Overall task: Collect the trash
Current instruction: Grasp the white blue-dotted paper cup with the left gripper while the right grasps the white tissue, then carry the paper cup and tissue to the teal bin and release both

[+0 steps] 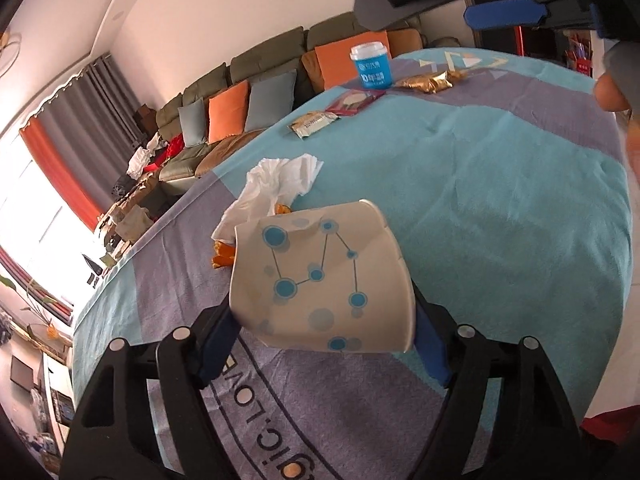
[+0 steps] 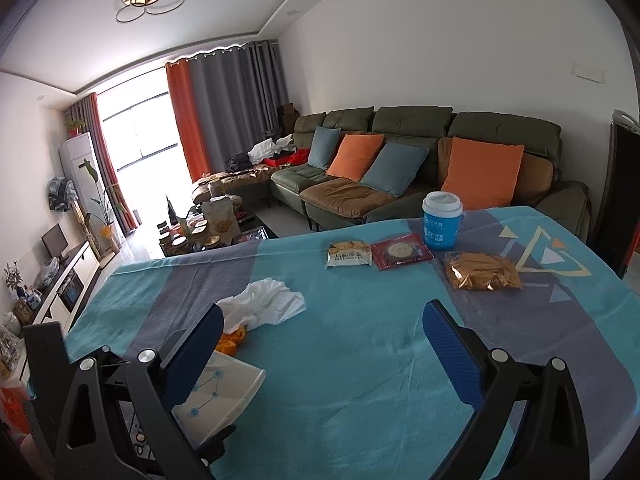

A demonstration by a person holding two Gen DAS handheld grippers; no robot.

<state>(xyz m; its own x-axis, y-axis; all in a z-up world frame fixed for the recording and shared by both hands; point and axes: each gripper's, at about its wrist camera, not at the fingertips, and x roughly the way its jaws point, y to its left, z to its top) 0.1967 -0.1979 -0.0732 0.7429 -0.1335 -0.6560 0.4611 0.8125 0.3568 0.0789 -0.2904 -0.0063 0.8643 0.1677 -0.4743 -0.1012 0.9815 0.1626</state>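
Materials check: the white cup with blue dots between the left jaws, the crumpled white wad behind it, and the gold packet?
White dotted cup: looks like thin matte paper; its wall is creased and dented. Crumpled white wad: soft tissue or napkin, with limp matte folds. Gold packet: probably metallised foil or plastic film, with shiny wrinkled highlights.

Left gripper (image 1: 324,312) angled downward, blue pads (image 1: 218,340) clamping a cup; right gripper (image 2: 324,340) spread wide, empty

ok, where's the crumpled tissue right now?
The crumpled tissue lies on the tablecloth, just beyond the paper cup between the left gripper fingers.
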